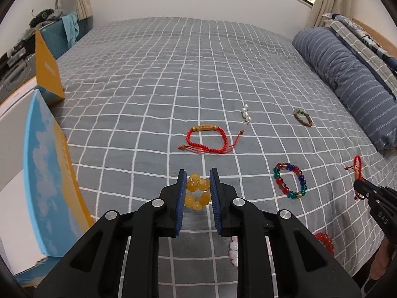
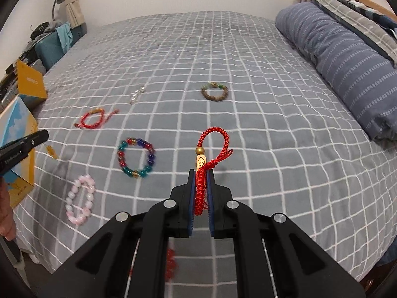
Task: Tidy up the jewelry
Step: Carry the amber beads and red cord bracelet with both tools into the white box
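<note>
My left gripper [image 1: 197, 173] is shut on a yellow bead bracelet [image 1: 197, 191] held between its blue pads above the bed. My right gripper [image 2: 201, 172] is shut on a red braided cord bracelet [image 2: 211, 154] with a gold bead and tag; it also shows at the right edge of the left wrist view [image 1: 357, 171]. On the bed lie a red cord bracelet [image 1: 206, 139], a pearl string [image 1: 246, 113], a brown bead bracelet [image 1: 302, 117], a multicolour bead bracelet [image 1: 290, 180], a pink bead bracelet [image 2: 80, 203] and a red bead bracelet [image 1: 325, 242].
An open blue-and-yellow box [image 1: 44, 173] stands at the bed's left edge, its yellow flap [image 1: 47, 67] raised. A striped blue bolster [image 1: 352, 84] and folded bedding lie along the right. The grey checked bedspread [image 1: 173, 74] stretches to the far wall.
</note>
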The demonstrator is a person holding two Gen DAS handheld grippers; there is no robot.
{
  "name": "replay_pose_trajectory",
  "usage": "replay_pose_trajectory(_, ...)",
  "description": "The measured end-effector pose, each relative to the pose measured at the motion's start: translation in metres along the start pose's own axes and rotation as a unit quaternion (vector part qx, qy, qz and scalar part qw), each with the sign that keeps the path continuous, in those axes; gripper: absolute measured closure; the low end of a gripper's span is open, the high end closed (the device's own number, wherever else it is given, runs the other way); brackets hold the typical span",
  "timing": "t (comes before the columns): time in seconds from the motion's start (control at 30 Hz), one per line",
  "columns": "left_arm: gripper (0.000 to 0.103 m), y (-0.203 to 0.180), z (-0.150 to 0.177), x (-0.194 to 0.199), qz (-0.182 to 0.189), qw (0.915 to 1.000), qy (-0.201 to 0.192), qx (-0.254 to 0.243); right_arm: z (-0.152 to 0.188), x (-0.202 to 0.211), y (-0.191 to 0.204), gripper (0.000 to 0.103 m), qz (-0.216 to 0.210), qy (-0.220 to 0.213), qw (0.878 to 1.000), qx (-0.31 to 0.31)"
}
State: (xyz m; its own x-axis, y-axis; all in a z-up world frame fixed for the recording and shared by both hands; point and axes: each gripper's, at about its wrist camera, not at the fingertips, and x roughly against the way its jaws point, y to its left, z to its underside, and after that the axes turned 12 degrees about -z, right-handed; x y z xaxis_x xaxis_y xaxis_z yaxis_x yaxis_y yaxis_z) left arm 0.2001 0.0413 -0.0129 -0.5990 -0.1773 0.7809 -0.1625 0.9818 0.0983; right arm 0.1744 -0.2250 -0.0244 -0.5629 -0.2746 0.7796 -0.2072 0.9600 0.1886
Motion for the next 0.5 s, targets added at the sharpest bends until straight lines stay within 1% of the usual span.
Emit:
replay_pose_trajectory(0.23,0.084,0.012,-0.006,0.023,-0.005,0.9999,-0.012,0.011,-0.022,0.001,0.038,0.095,-0.023,-0.012,0.999,0.027)
replay_pose_trajectory(0.5,0.084,0.044,-0.013,0.054,-0.023,0.9989,-0.024,0.034,-0.043,0.005,0.089,0.095,-0.044,-0.024,0.996,0.073)
